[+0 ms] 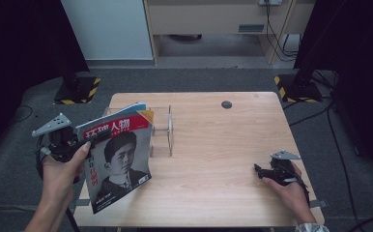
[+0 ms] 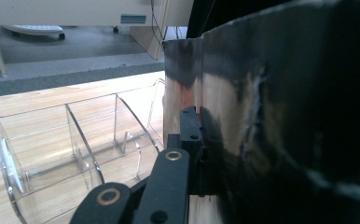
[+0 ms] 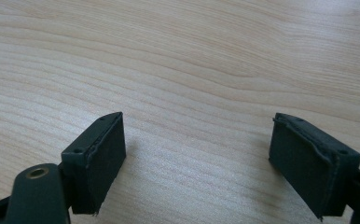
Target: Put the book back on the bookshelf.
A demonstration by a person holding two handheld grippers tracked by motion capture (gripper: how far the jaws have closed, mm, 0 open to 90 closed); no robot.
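Wooden worktop [image 1: 213, 145] carries a clear acrylic rack [image 1: 160, 130] near its far left corner, its slots standing open just beyond the magazine [image 1: 119, 159] I hold upright over the left edge, long axis tilted. My left tongs [image 1: 85, 143] are pinched tight on the magazine's upper left edge, so that hand is far nearer the rack. My right tongs [image 1: 258, 170] rest spread and empty by the near right corner.

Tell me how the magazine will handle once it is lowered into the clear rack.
The magazine, pinched at one edge by the left claw, already curves, so it is probably floppy and may sag. Its glossy cover could slip. The clear rack looks light and might slide if nudged.
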